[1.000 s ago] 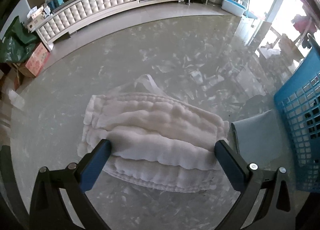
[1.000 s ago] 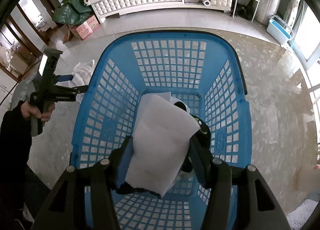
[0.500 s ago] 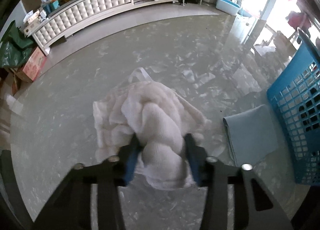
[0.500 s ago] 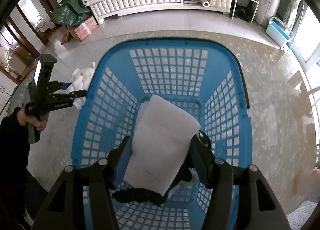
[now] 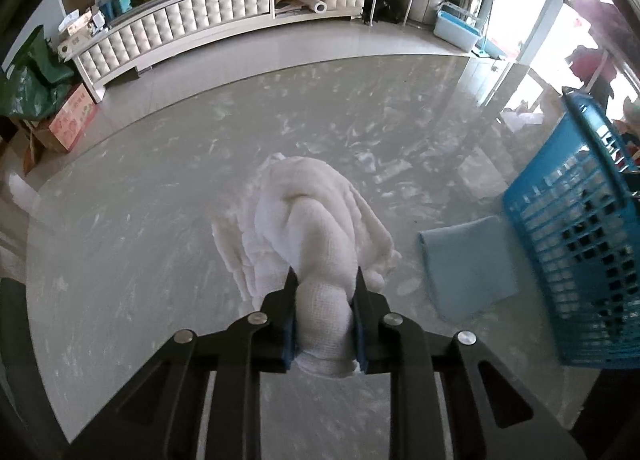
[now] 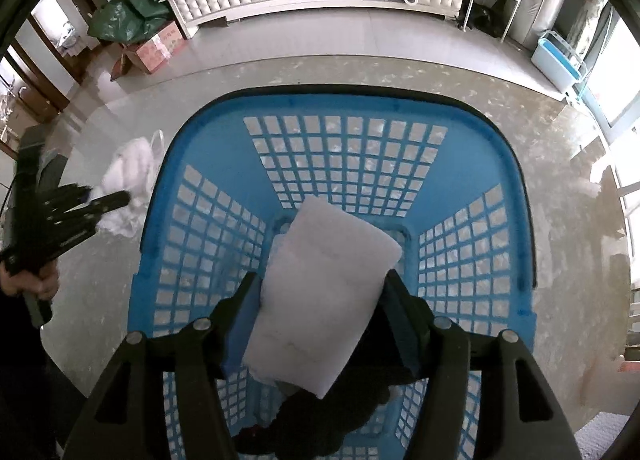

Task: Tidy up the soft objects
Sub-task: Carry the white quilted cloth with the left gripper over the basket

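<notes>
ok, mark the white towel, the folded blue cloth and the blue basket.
white towel [image 5: 316,236], left wrist view, bunched middle ahead of the claw.
folded blue cloth [image 5: 468,264], left wrist view, flat centre.
blue basket [image 6: 344,103], right wrist view, far rim.

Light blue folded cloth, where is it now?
Left wrist view, right side: light blue cloth lies on the table between white towel and blue basket.

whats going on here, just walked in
A person with a handheld gripper in each hand is sorting soft things into a blue basket. The left gripper has its jaws shut on a bunched white towel, the rest of it trailing toward the glossy table. The right gripper holds a white sponge over the basket's inside. A folded light blue cloth lies on the table beside the basket.
</notes>
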Available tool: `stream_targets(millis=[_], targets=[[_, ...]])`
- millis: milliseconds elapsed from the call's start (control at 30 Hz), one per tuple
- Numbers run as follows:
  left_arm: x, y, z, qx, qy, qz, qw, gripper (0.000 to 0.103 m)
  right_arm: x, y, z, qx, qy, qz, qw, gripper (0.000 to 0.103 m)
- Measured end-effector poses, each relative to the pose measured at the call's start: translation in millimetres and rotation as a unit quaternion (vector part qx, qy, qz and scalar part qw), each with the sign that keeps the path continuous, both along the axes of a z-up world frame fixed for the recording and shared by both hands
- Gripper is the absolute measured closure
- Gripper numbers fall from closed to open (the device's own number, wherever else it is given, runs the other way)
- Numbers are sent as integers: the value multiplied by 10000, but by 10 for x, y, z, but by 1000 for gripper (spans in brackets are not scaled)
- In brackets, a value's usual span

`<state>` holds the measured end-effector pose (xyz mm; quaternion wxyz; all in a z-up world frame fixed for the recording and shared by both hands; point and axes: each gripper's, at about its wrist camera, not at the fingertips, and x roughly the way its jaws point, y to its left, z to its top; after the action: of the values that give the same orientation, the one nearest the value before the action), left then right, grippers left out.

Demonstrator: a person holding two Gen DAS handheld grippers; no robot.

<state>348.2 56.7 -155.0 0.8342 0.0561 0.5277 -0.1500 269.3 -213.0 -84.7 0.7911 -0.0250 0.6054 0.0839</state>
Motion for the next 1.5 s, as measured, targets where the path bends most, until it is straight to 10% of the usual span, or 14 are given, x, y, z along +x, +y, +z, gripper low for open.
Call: stream_targets(millis=[667,1500], targets=[[-904,-259,758,-242,-233,-106,9994,83,-371,69,204,372,-153,257,9989,1],[-1579,-1259,1630,-401,-806,-782,9929,83,-1365,-656,584,227,-816,-262,9961,0]])
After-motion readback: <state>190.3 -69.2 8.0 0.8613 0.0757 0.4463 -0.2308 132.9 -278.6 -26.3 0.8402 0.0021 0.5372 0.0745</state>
